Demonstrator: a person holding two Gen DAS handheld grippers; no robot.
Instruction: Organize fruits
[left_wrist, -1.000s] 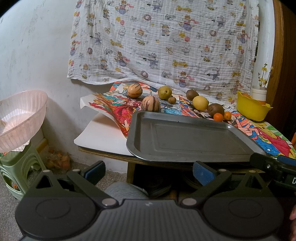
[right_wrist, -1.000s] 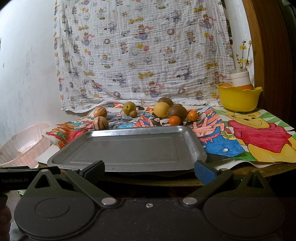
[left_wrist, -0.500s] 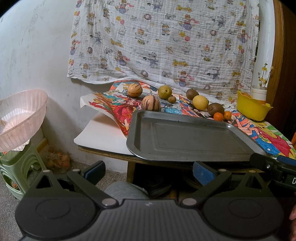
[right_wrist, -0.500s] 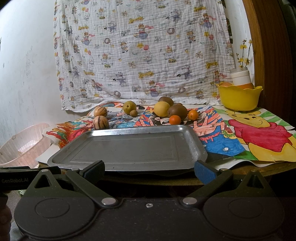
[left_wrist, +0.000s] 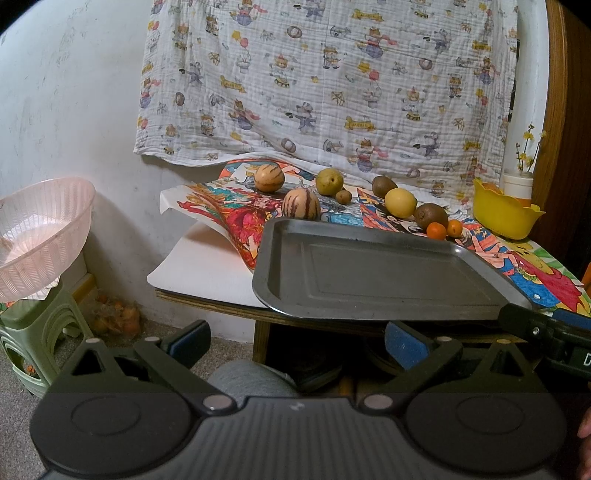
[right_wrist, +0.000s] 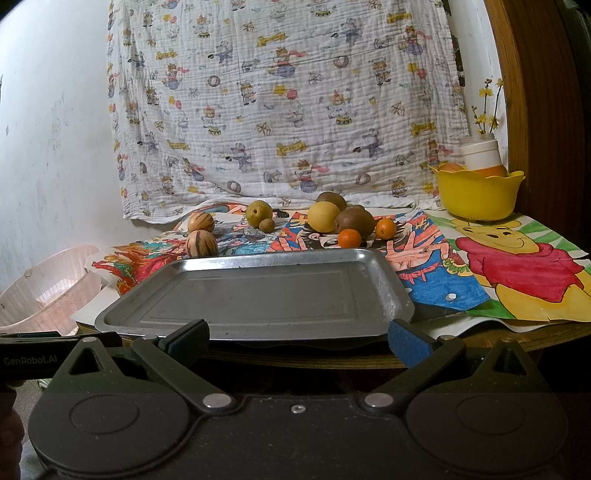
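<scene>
Metal tray (right_wrist: 258, 295) overhangs table edge (right_wrist: 480, 341); both tools spread, empty.

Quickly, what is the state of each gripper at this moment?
Left gripper: open, holding nothing, in front of the tray.
Right gripper: open, holding nothing.

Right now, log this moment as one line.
left gripper: open, empty | right gripper: open, empty | metal tray: empty | fruits: loose behind tray | yellow bowl: far right

Striped melons (right_wrist: 201, 243), pear (right_wrist: 259, 213), lemon (right_wrist: 323, 216), kiwis (right_wrist: 354, 222) and small oranges (right_wrist: 349, 238) lie loose behind the empty metal tray (right_wrist: 258, 295).
</scene>
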